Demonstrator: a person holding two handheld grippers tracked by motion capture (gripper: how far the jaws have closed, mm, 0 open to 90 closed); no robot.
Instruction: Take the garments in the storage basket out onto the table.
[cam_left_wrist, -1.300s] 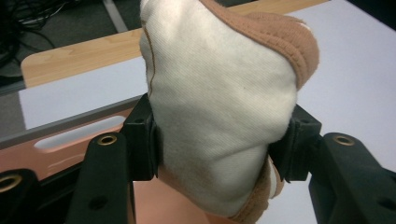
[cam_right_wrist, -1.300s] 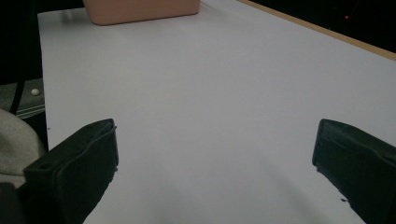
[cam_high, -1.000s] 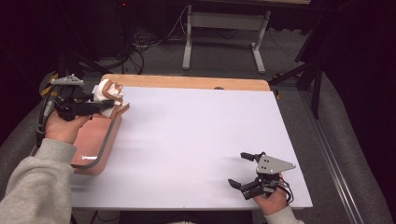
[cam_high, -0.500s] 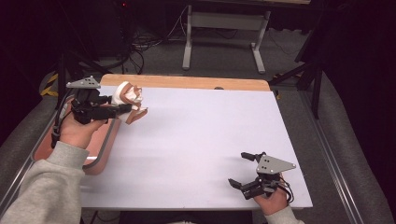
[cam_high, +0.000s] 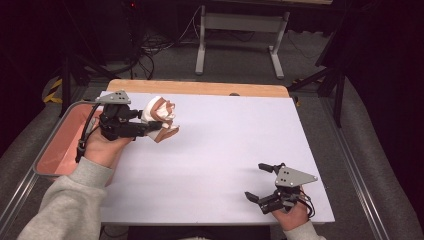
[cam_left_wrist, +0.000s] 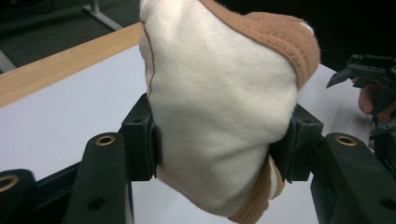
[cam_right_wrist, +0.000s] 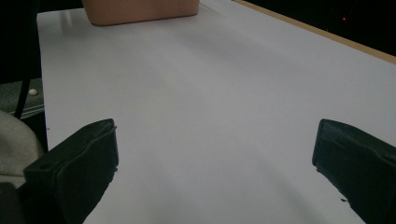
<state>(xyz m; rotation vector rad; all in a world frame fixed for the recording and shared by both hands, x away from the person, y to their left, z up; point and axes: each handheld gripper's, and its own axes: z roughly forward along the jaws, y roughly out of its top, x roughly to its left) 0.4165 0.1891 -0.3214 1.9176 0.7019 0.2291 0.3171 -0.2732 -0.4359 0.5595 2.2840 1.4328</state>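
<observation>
**Soft cloth bundle, held aloft at the left edge**

Over the counter's (cam_high: 220, 145) left edge, near the far left corner: one bundled cloth (cam_high: 160, 120), cream knit with tan trim, clear of the surface. Left tongs (cam_high: 150, 127) are clamped on its middle, both pads sunk into the fabric (cam_left_wrist: 219, 107). Handling, as judged: light, limp, compressible; not fragile, not slippery; loose ends will droop and could snag. Best hold: the thick bunched centre, not the trim. Pink tray (cam_high: 60, 150) sits beside the left edge. Right tongs (cam_high: 262, 182) rest near the near right corner, jaws spread wide, nothing between them.
</observation>
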